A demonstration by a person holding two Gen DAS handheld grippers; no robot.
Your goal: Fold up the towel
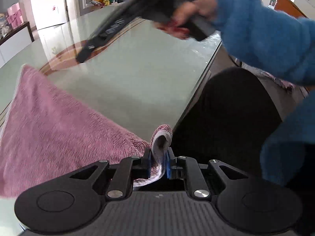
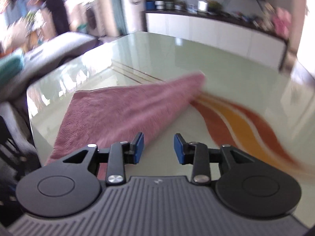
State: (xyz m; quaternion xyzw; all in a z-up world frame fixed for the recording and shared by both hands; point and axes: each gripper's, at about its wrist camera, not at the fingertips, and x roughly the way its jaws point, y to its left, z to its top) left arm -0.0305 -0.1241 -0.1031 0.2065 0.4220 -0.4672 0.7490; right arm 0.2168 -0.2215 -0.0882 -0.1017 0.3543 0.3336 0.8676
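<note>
your left gripper, at the bottom centre of the left wrist view, is clamped on a corner of the pink towel: the blue pads press a pale folded edge between them, and a small loop of cloth curls up just above the fingertips. from there the towel spreads to the left of the frame, lifted and sloping, with its far corner at the middle left over the glass table. the table edge runs down the right of centre. your right hand shows at the top of that frame, blurred, in a blue sleeve, holding the other gripper, which slants down toward the upper left; its fingertips are too blurred there to read. in the right wrist view your right gripper sits at the lower centre with its blue pads apart and nothing between them, only bare table behind the gap. the towel lies left of centre in that frame, one corner reaching to the upper right of centre, its near edge passing just behind the left finger. an orange and red band in the tabletop curves across the right of the frame.
</note>
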